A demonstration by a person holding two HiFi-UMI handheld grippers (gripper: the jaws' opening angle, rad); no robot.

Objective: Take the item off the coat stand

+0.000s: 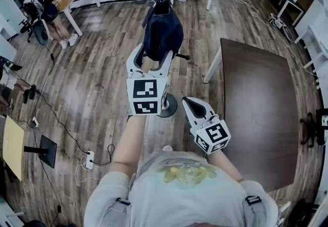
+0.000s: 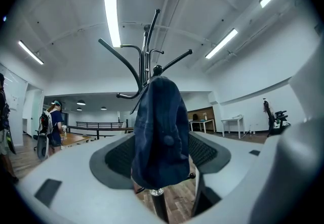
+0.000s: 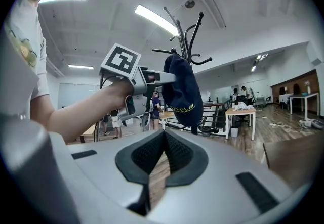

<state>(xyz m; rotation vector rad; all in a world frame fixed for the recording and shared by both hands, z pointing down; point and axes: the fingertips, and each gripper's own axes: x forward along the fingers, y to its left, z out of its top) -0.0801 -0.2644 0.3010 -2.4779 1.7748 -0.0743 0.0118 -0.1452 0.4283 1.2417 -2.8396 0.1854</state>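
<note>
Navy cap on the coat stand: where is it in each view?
Head view: navy cap, upper centre.
Left gripper view: navy cap, dead centre, large.
Right gripper view: navy cap, above centre, slightly right.
Shared landmark: the coat stand it hangs on.

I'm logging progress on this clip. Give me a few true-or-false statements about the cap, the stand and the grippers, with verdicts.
1. The cap hangs on the stand. True.
2. The left gripper is clamped on the cap. False: its jaws stand open, one on either side of the cap.
3. The right gripper holds nothing. True.
4. The cap is red. False: it is dark blue.
</note>
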